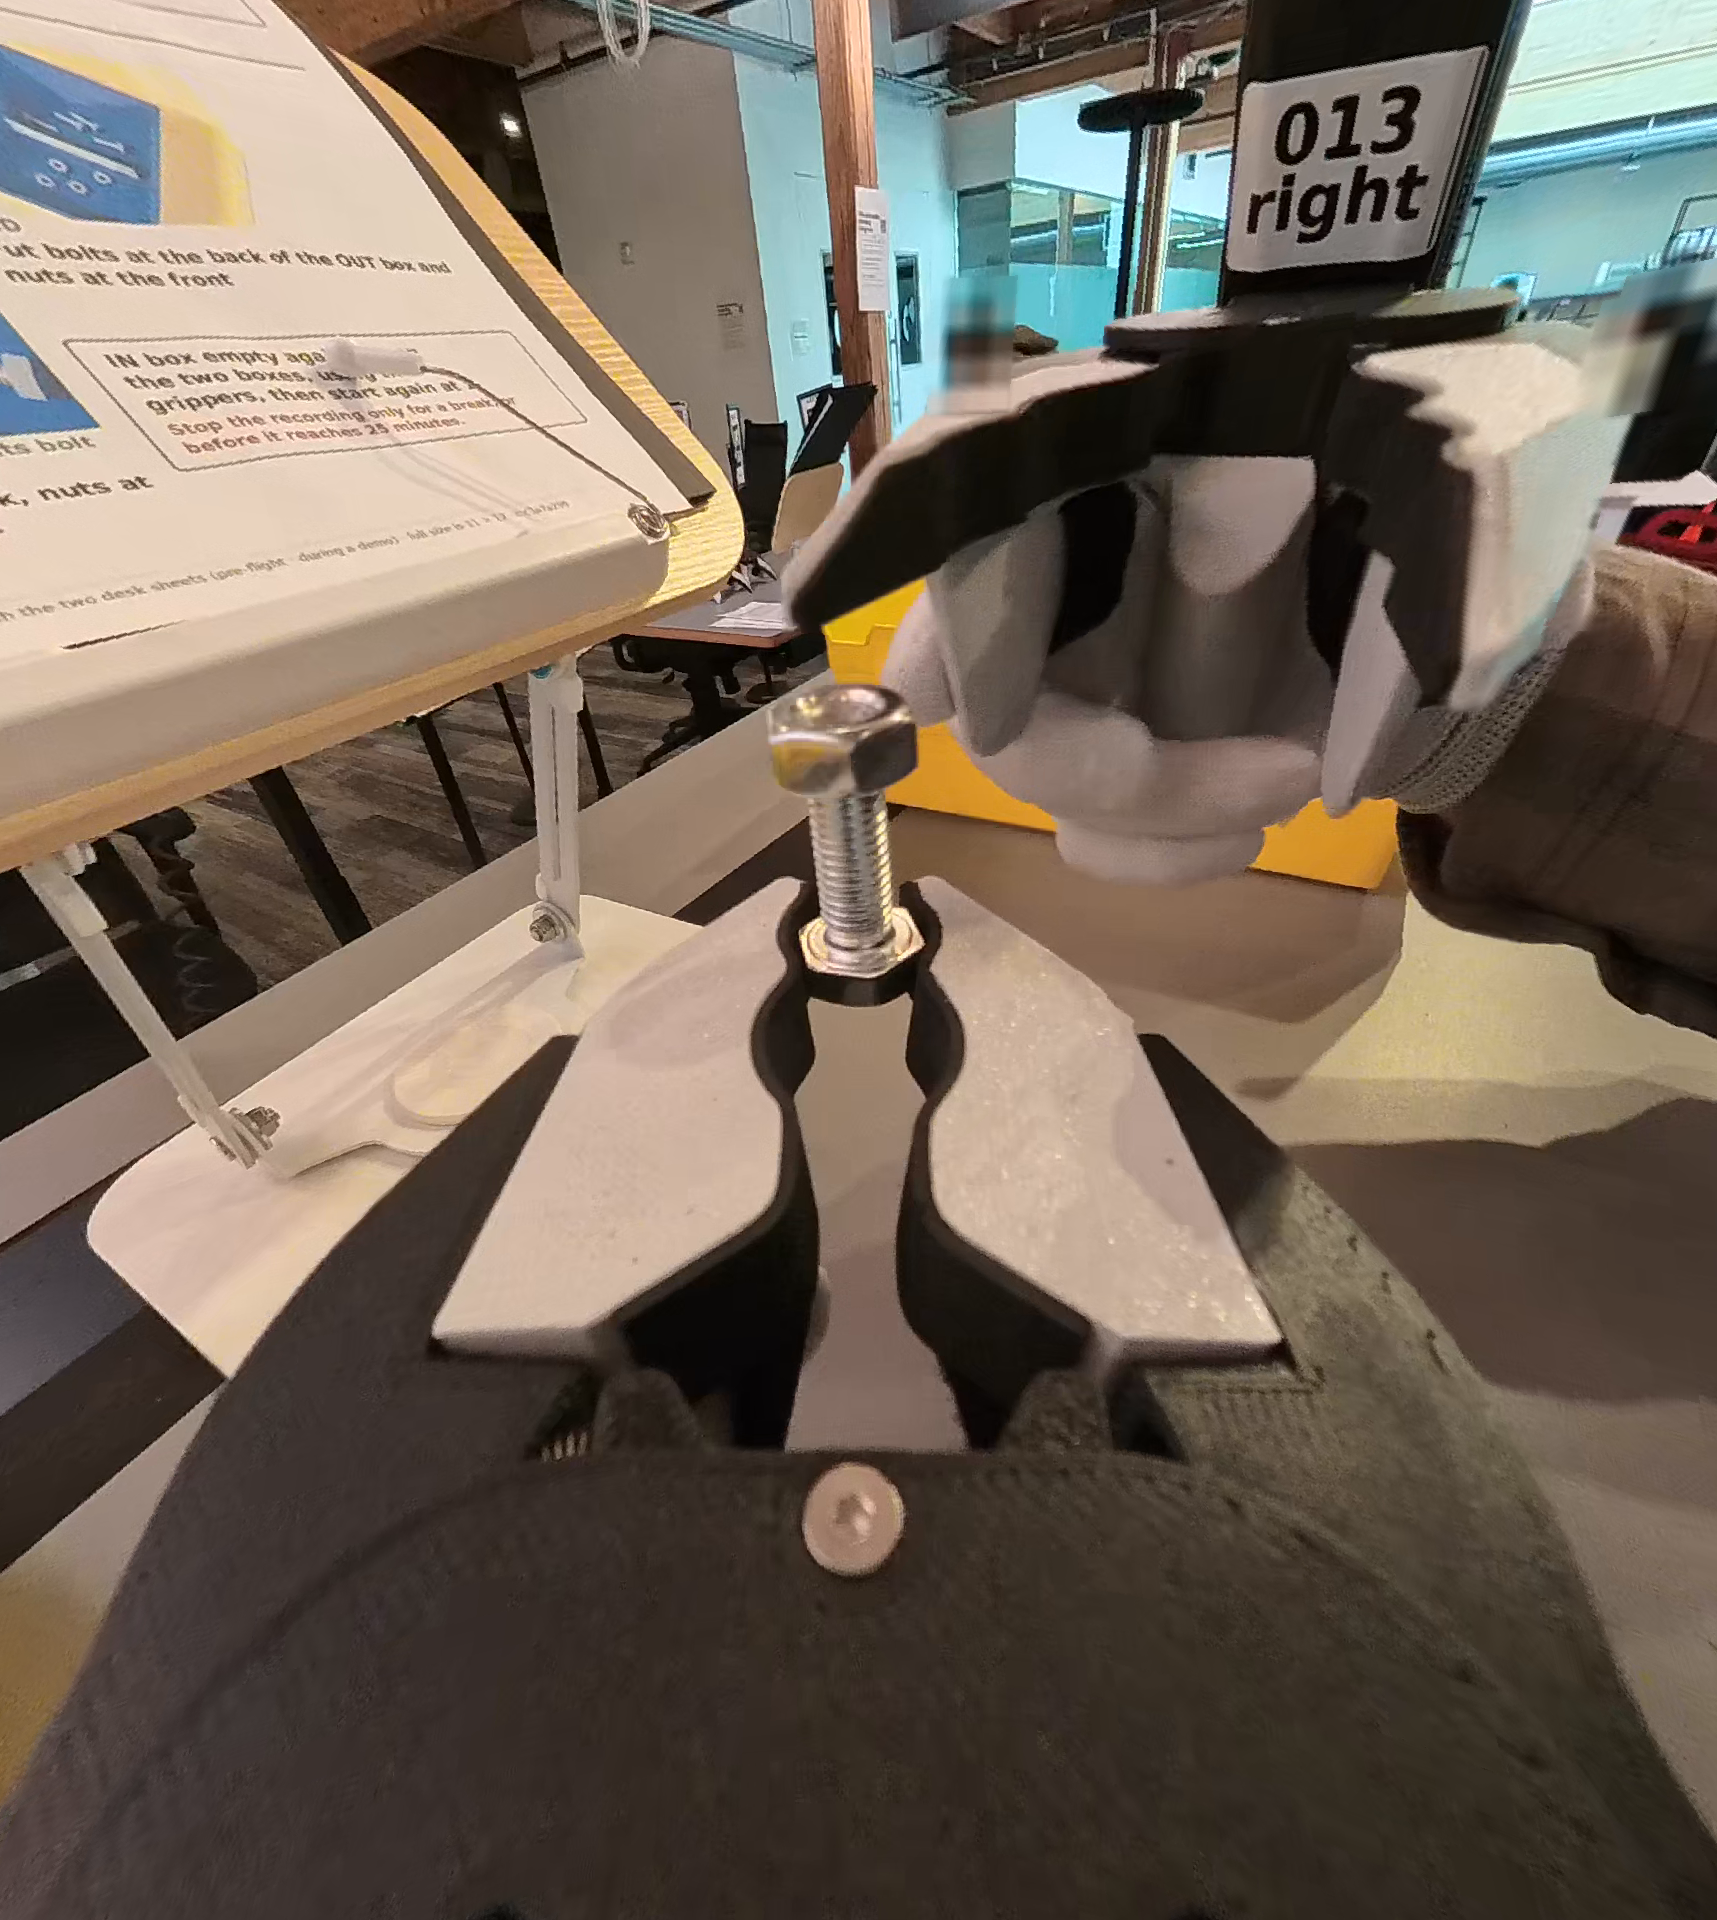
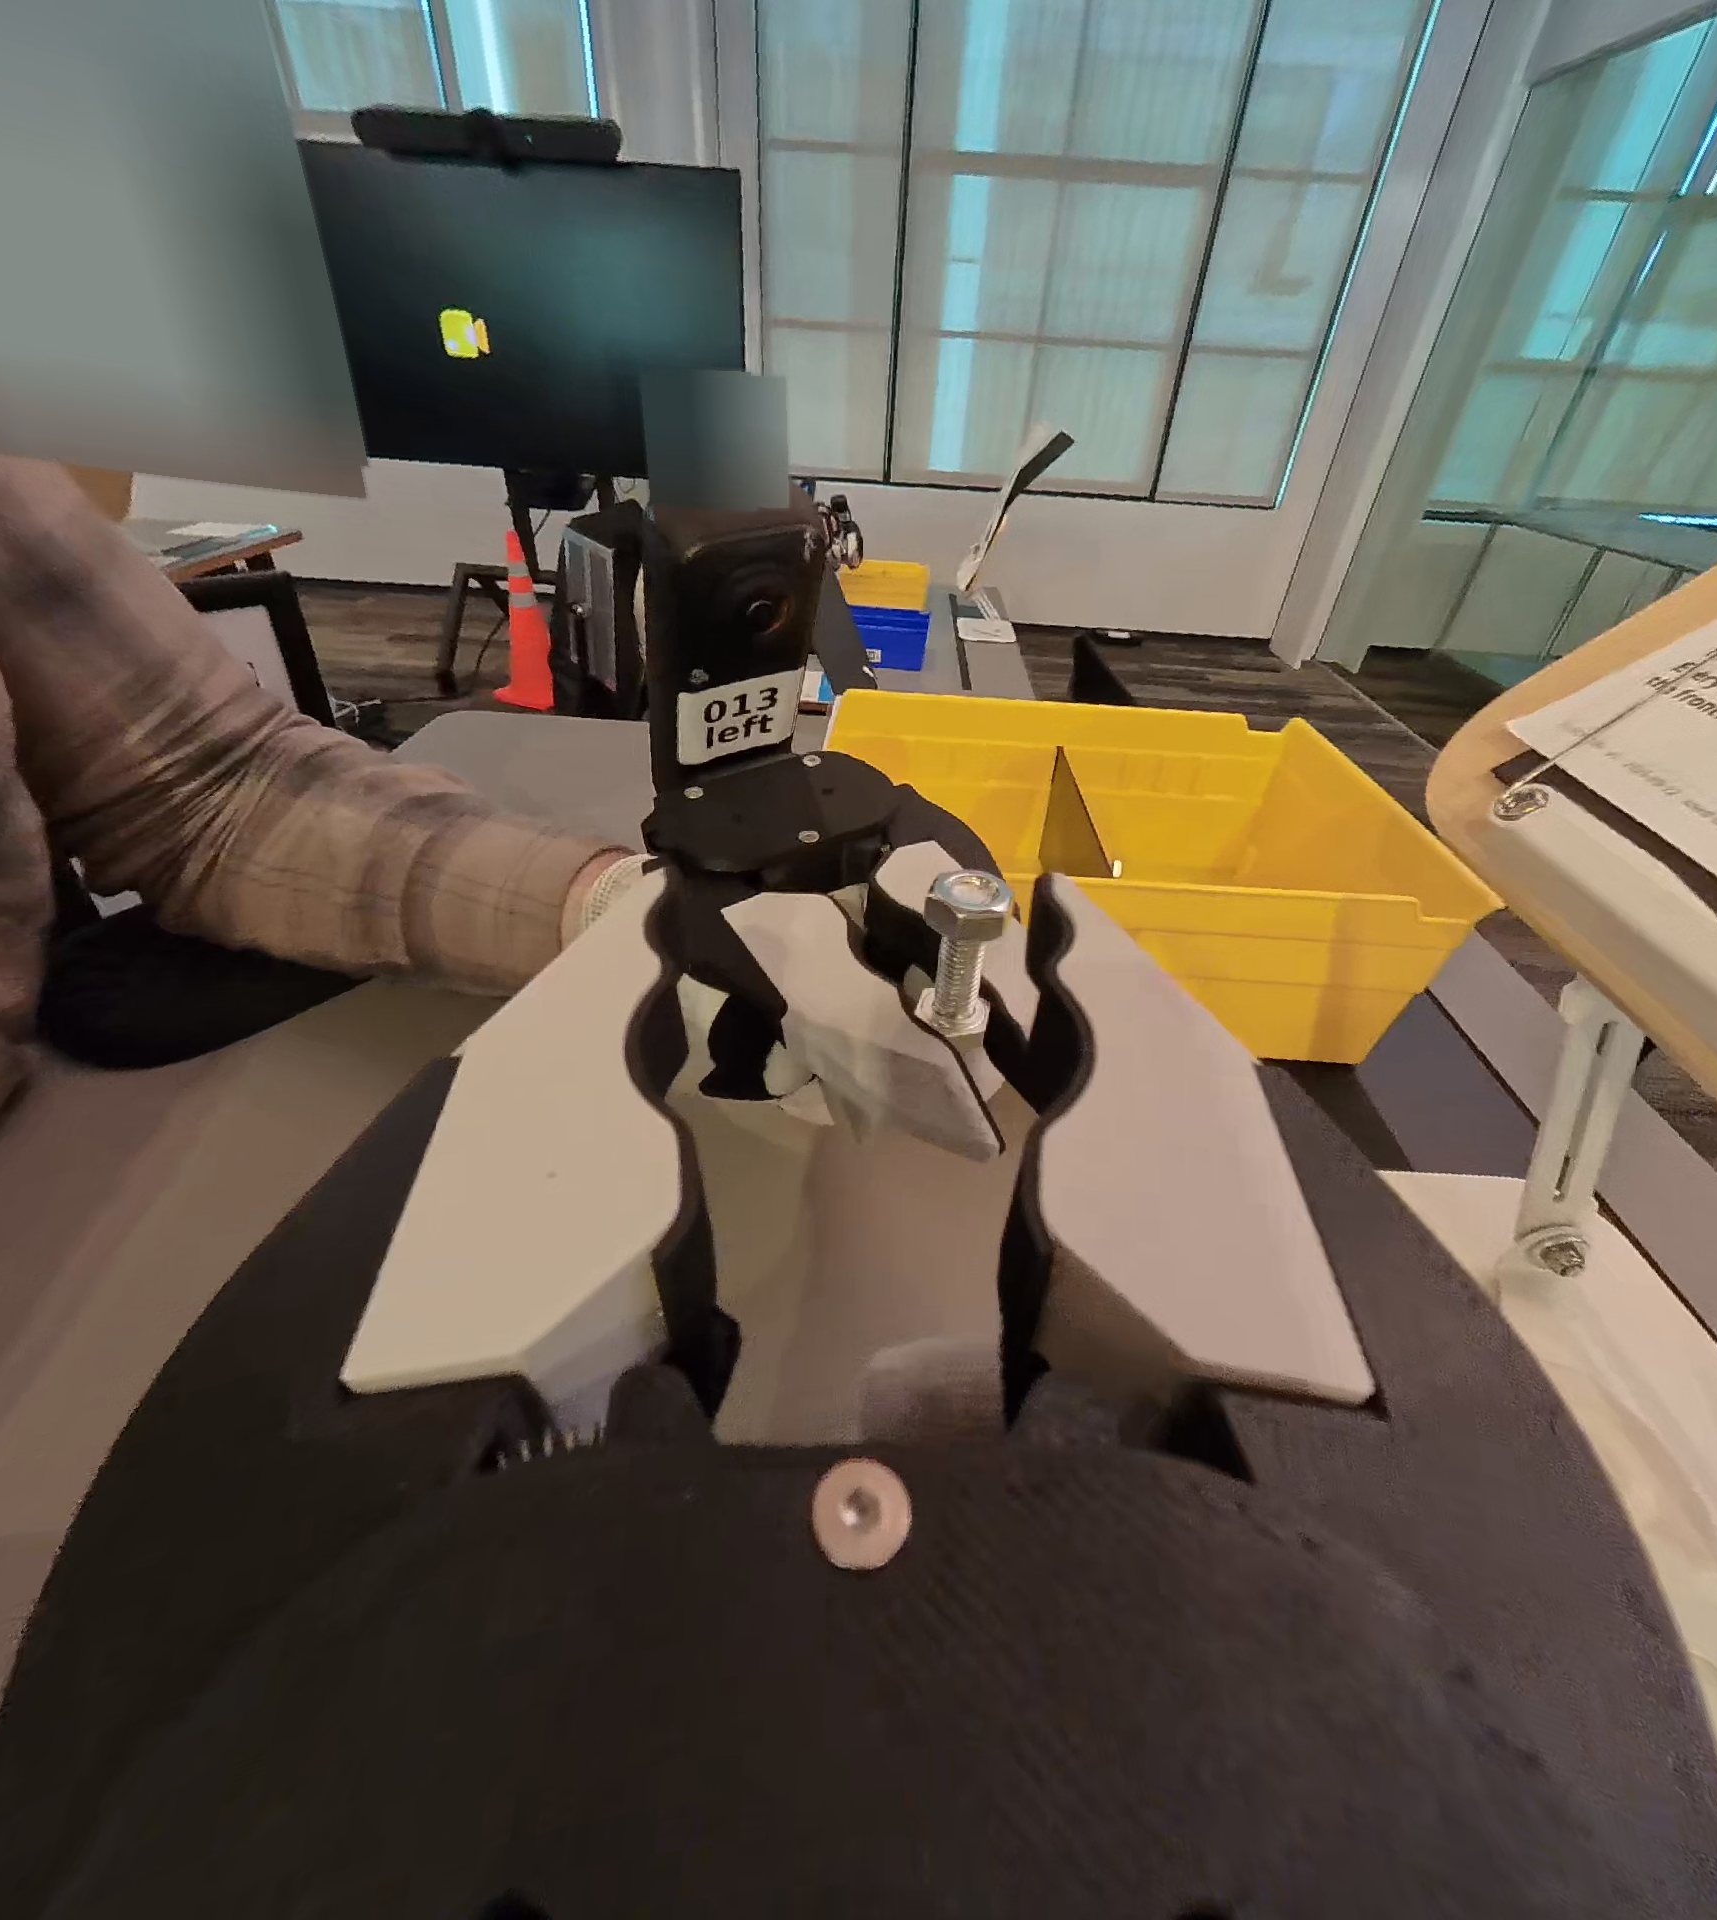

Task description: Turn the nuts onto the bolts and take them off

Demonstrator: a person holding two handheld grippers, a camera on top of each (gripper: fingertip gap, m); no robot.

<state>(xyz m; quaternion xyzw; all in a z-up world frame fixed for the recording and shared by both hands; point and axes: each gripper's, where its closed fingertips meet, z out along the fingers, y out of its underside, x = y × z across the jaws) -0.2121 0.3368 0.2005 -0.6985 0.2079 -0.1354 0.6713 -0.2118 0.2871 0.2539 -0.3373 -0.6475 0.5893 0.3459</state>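
Observation:
My left gripper is shut on the hex head of a silver bolt and holds it upright, thread pointing up. A silver nut sits at the top end of the thread. My right gripper is open and empty, and the bolt with its nut stands between its fingertips, close to the right one. In the left wrist view the right gripper, held by a white-gloved hand, hangs above and right of the nut, apart from it. The left gripper faces it in the right wrist view.
A yellow divided bin stands on the grey table behind the bolt; it also shows in the left wrist view. A tilted wooden stand with an instruction sheet is on its white base beside the grippers. A person's sleeve lies along the table. Tip to tip, the grippers are about 7 cm apart.

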